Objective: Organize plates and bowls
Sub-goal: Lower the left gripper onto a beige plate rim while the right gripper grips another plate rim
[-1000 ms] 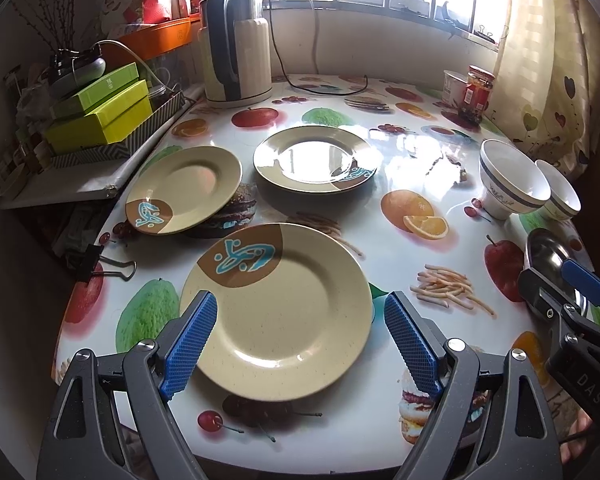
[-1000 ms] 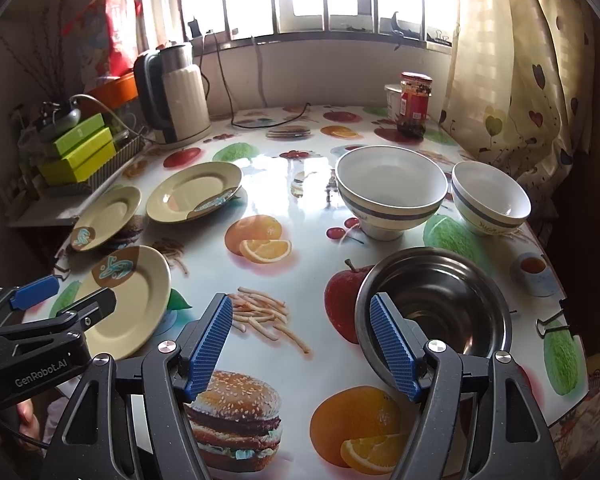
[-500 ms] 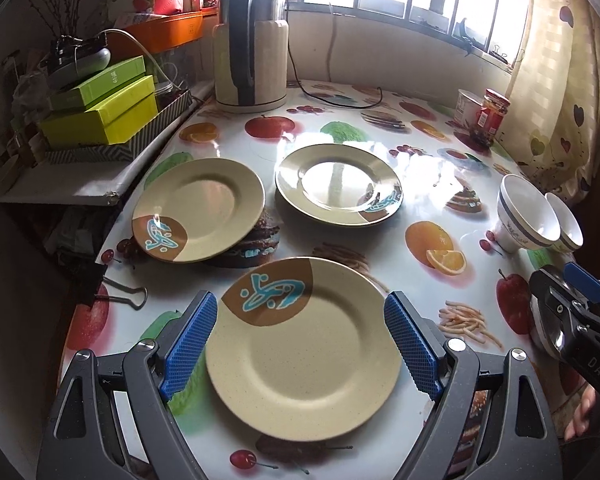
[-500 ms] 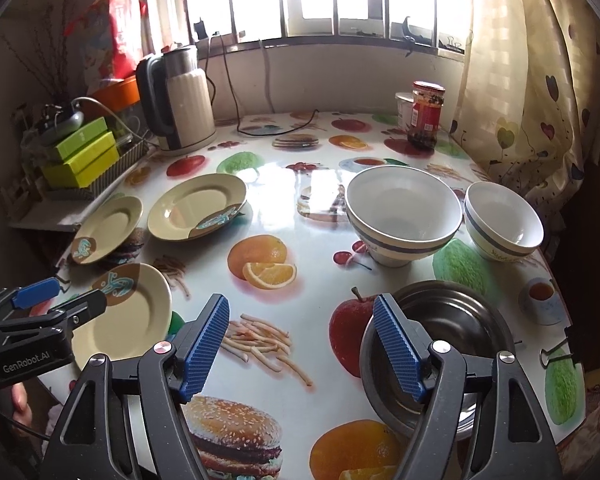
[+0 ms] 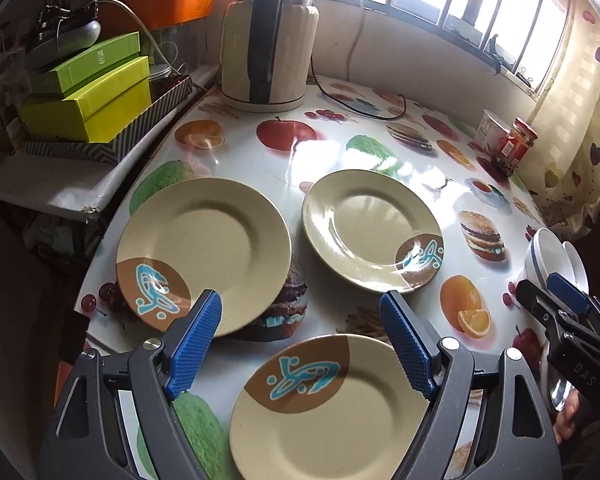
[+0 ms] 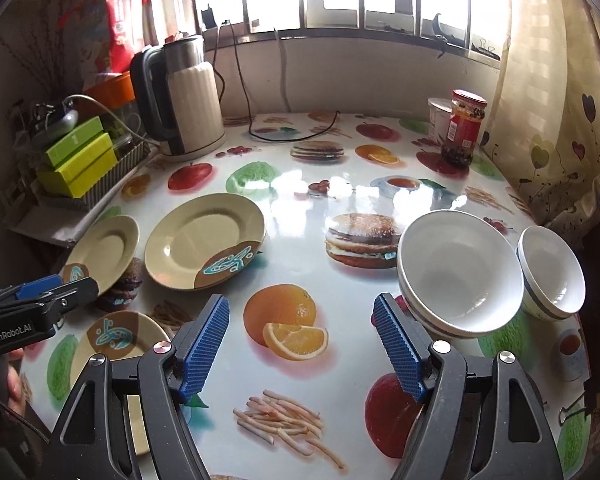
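Three beige plates with a brown and blue mark lie on the fruit-print table. The near plate (image 5: 328,408) is under my open, empty left gripper (image 5: 304,346). A second plate (image 5: 204,250) lies at the left edge, a third plate (image 5: 370,230) further back. Two white bowls, a large bowl (image 6: 458,272) and a small bowl (image 6: 552,272), stand at the right. My right gripper (image 6: 302,346) is open and empty above the table's middle, left of the large bowl. A steel bowl (image 5: 560,390) shows partly behind the right gripper.
A kettle (image 5: 270,36) with its cord stands at the back left. Green boxes (image 5: 96,92) sit in a tray on a side shelf. A red-lidded jar (image 6: 464,128) and a white tub (image 6: 438,118) stand at the back right. A curtain (image 6: 548,100) hangs along the right.
Both grippers have moved forward over the table. The near plate has slid toward the bottom of the left view. The steel bowl has dropped out of the right view. Both jaws stay open.
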### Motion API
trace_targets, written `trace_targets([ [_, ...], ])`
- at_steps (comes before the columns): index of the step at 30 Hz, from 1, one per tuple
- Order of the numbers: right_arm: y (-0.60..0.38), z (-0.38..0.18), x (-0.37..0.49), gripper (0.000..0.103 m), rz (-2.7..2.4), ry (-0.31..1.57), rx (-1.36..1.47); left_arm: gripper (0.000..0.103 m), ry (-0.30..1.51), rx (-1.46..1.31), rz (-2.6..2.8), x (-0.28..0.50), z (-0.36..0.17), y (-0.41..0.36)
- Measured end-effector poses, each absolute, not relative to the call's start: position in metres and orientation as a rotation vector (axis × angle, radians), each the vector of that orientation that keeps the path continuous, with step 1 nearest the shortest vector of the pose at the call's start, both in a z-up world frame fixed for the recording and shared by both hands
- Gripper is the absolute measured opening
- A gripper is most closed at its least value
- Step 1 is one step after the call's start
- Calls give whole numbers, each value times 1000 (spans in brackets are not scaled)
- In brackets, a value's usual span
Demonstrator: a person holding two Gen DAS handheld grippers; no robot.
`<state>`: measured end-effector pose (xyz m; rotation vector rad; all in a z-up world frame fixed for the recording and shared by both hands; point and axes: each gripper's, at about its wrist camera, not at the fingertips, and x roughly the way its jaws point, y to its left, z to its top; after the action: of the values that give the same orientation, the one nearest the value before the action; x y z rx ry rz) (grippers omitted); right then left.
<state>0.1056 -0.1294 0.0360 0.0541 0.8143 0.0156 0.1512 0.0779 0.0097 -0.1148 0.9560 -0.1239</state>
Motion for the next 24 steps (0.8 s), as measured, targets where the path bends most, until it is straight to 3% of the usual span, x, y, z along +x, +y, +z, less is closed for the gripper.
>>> trace_targets([
  [5, -127, 26, 139, 76, 7, 845, 61, 74, 968, -117, -141, 178, 5, 78],
  [8, -124, 21, 158, 76, 16, 853, 80, 65, 975, -118, -147, 194, 2, 77],
  [17, -118, -6, 202, 75, 29, 905, 126, 63, 1021, -126, -141, 232, -19, 72],
  [24, -115, -22, 219, 69, 41, 932, 138, 57, 1025, -91, -140, 246, -27, 64],
])
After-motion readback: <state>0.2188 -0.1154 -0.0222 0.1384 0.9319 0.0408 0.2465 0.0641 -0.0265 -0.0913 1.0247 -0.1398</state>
